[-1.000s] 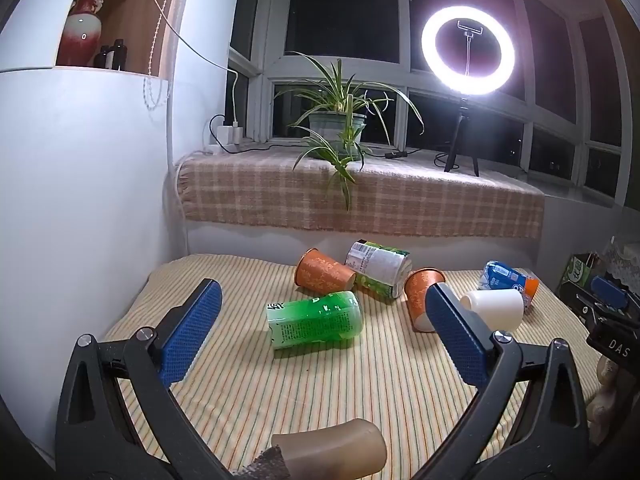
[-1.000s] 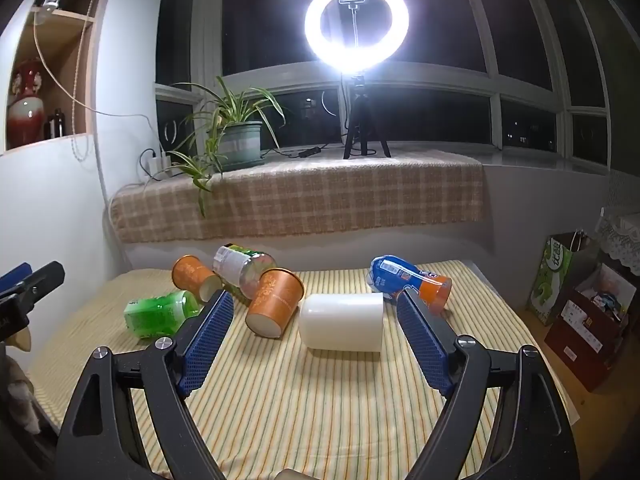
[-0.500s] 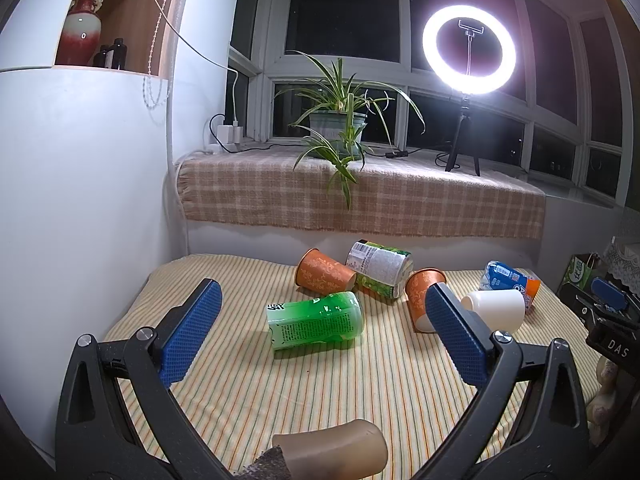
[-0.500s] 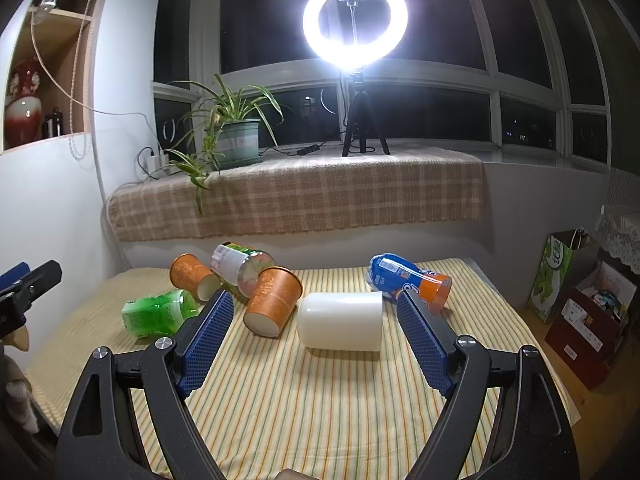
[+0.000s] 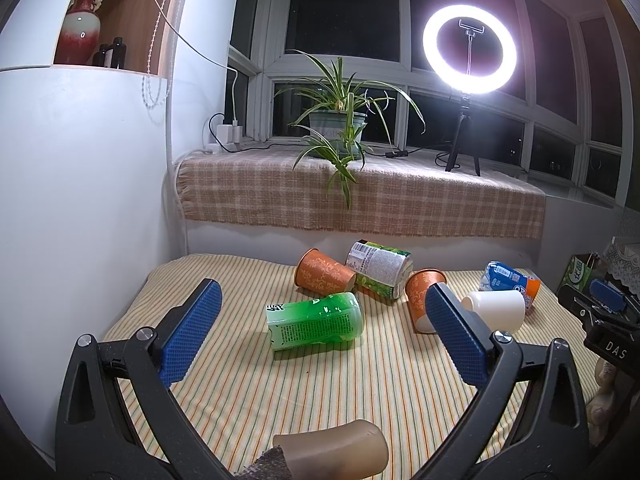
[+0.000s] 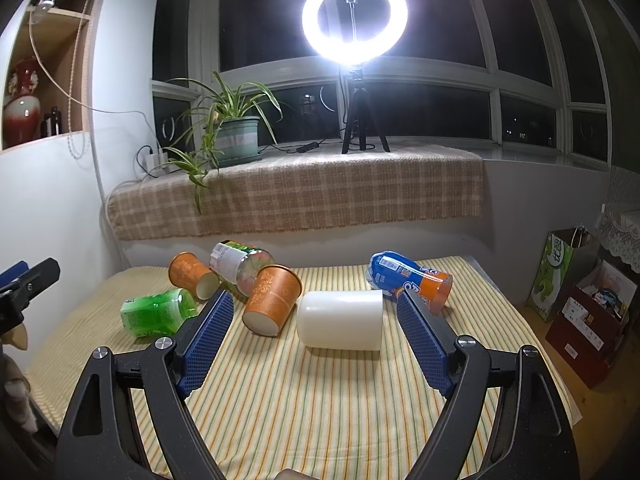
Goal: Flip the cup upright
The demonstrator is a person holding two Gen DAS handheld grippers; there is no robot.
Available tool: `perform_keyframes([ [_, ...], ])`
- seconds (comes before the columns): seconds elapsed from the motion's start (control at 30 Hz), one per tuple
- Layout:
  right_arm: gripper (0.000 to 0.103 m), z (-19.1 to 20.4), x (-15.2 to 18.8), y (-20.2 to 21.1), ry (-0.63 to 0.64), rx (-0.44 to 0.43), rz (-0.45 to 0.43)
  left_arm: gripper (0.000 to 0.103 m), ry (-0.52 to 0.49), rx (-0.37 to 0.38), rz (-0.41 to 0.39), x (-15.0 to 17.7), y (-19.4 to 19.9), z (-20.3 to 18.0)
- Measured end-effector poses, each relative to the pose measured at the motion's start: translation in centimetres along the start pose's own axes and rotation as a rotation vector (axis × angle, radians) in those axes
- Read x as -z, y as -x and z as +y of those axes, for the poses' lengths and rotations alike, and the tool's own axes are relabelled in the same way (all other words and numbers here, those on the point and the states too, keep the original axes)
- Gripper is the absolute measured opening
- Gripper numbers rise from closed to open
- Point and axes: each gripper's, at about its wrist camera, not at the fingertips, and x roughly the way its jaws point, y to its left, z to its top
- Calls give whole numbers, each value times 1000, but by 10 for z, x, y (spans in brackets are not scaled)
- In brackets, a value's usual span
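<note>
A white cup [image 6: 340, 320] lies on its side on the striped table [image 6: 320, 400], straight ahead of my open, empty right gripper [image 6: 316, 336]; it also shows in the left wrist view [image 5: 496, 312]. Two orange patterned cups lie on their sides: one [image 6: 272, 300] next to the white cup, one [image 6: 192, 274] further back left. They also show in the left wrist view, the nearer one [image 5: 420, 292] partly behind a finger, the other [image 5: 324, 276] at the back. My left gripper [image 5: 320, 336] is open and empty, short of a green bottle [image 5: 316, 322].
A green bottle [image 6: 158, 312], a labelled jar [image 6: 240, 262] and a blue-orange bottle [image 6: 412, 280] lie among the cups. A plaid-covered sill with a plant [image 6: 232, 136] and a ring light [image 6: 354, 14] stands behind. A white wall [image 5: 80, 200] lies left; bags [image 6: 568, 276] stand right of the table.
The right gripper has moved slightly forward toward the white cup. The left gripper has not visibly moved.
</note>
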Motion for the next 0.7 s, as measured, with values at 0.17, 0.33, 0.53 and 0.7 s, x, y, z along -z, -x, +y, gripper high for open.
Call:
perform_keyframes([
  [0.17, 84, -1, 1, -2, -1, 1, 7, 103, -1, 0, 1, 0, 0, 0],
  [0.33, 84, 0, 1, -2, -1, 4, 10, 103, 1, -2, 1, 0, 0, -1],
  [0.53, 84, -1, 1, -3, -1, 5, 13, 103, 2, -1, 2, 0, 0, -1],
  [0.7, 84, -1, 3, -4, -3, 8, 19, 103, 3, -1, 3, 0, 0, -1],
])
